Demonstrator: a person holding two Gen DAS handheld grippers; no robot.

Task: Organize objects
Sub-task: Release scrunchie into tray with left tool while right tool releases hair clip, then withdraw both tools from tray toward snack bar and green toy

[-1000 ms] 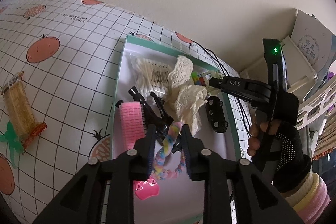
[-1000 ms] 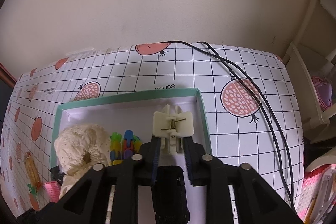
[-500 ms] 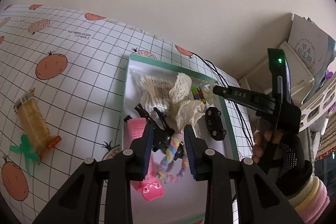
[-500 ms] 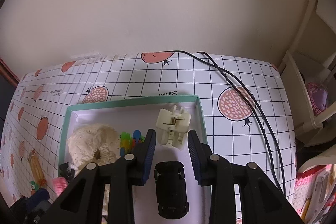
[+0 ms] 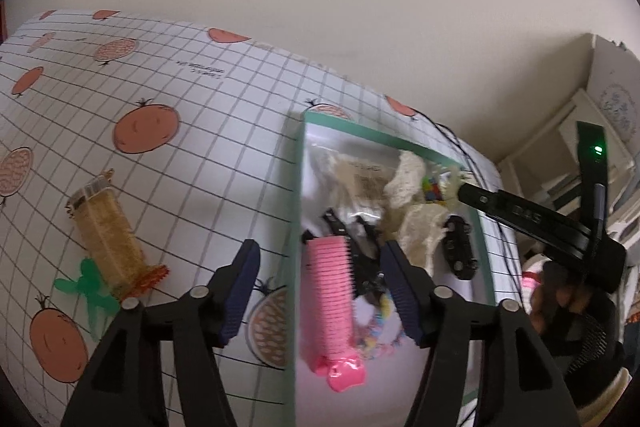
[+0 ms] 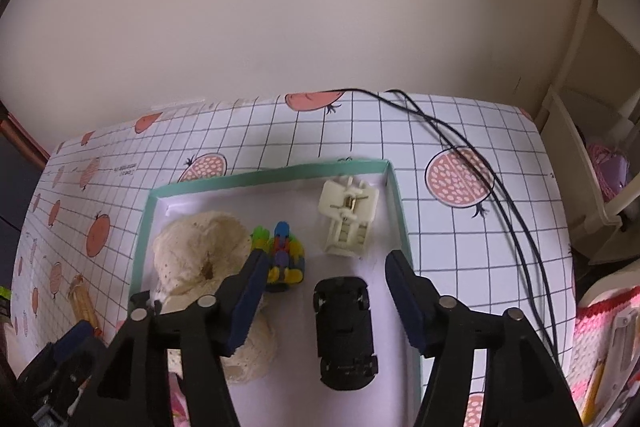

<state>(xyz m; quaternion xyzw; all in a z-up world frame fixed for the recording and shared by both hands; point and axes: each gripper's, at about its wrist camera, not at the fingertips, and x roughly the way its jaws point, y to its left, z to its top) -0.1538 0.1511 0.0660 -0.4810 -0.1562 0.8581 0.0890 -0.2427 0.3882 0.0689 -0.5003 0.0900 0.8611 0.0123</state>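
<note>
Risk ahead: snagging the black clips [image 5: 362, 247] or tipping the teal-rimmed box [image 5: 294, 227] if the left gripper [image 5: 320, 291] drops astride its left wall; knocking the cream claw clip [image 6: 349, 217] if the right gripper [image 6: 326, 297] sweeps farther. Both grippers' jaws opening, holding nothing. Pink hair roller [image 5: 330, 291] between left jaws, black toy car [image 6: 345, 331] between right jaws. Wrapped snack bar [image 5: 108, 239] far left on the desk [image 5: 200, 131], outside the box.

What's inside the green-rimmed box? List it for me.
Inside the box: a cream claw clip, black toy car, colourful bead cluster, lace scrunchies, pink hair roller, pastel braided tie and black clips. Whatever lies under the scrunchies is covered.
</note>
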